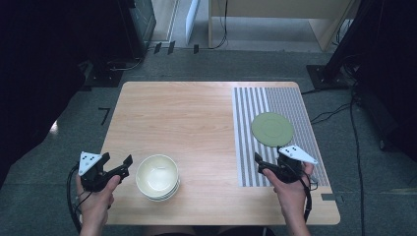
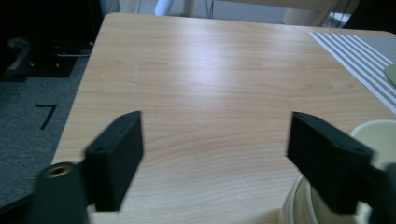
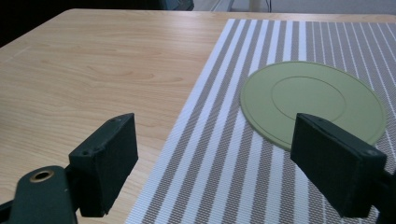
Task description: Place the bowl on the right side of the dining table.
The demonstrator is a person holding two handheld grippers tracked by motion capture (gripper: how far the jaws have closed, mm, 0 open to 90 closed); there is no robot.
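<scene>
Grey carpet and trailing cables surround a pale wooden table [image 1: 196,123], and a striped mat [image 1: 251,147] covers its right side. On that mat lies a flat green plate [image 1: 272,129], round, matte, with a faint raised ring inside its rim; in the right gripper view the plate [image 3: 313,100] sits just ahead of the jaws, slightly to their right. Near the front edge of the table, left of centre, stands a stack of cream bowls [image 1: 157,177], glossy inside, the top one nested snugly in the ones below.

A person holds a tool in each hand. The left gripper [image 1: 119,164] hovers just beside the bowls, on their left, its jaws spread wide with nothing between them; in the left gripper view the rim of the top bowl [image 2: 373,135] shows behind the right-hand jaw, so the tool seems lined up to close on that rim. The right gripper [image 1: 268,161] rests low over the mat, just short of the plate, jaws likewise spread and empty.

My guess is that a place is being laid: the mat marks the spot, the plate waits there as a base, and a bowl is meant to come off the stack onto it. Each hand sits near its own piece, ready.
</scene>
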